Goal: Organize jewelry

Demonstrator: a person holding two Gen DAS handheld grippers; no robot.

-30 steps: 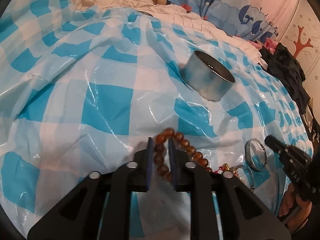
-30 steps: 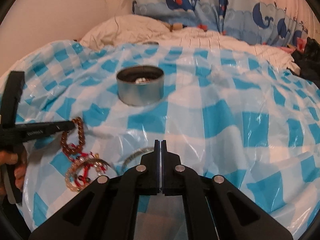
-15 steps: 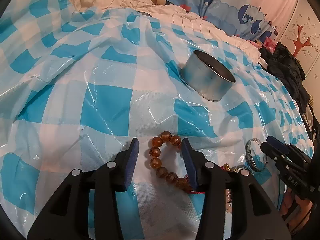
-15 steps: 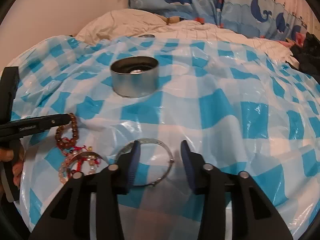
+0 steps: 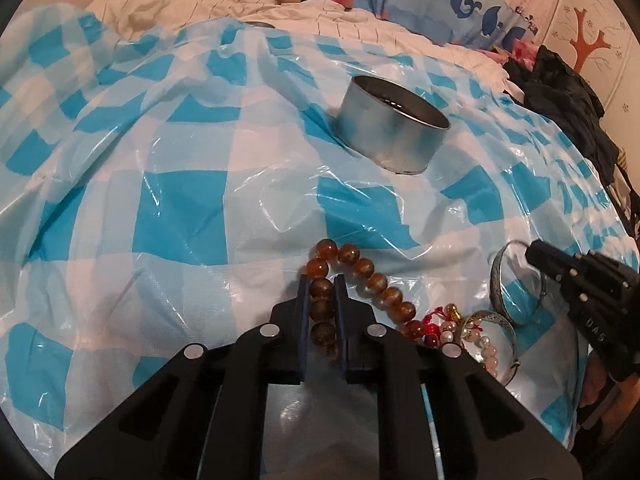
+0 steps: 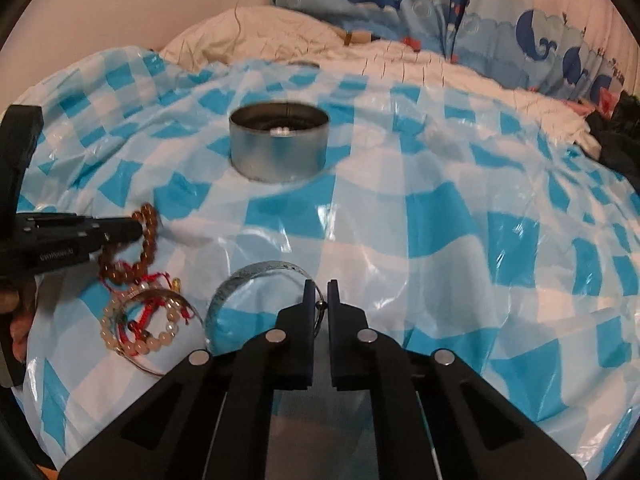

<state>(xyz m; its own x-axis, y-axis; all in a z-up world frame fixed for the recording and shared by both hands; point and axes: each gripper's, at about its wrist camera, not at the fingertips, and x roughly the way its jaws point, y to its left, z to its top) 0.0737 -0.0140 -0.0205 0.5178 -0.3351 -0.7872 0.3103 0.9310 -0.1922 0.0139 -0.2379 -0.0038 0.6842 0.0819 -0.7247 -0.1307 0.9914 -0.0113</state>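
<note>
Left wrist view shows the left gripper [image 5: 323, 280] just closed on the brown bead bracelet [image 5: 362, 268], which lies on the blue checked sheet [image 5: 180, 208]. Right wrist view shows the right gripper [image 6: 319, 286] just closed on the thin silver bangle [image 6: 256, 272]. This looks like the grabbing step. Next, each one likely needs lifting and carrying to the round tin [image 6: 279, 144]. Something small and pale sits inside the tin, too small to tell. A tangle of pale beads [image 6: 140, 320] lies just beside the bangle.

Dim, warm indoor light; soft glare streaks the crinkled plastic sheet [image 5: 248, 184]. Fisheye bending curves both views into dark vignetted corners. The metal tin [image 6: 279, 142] looks slightly soft.
</note>
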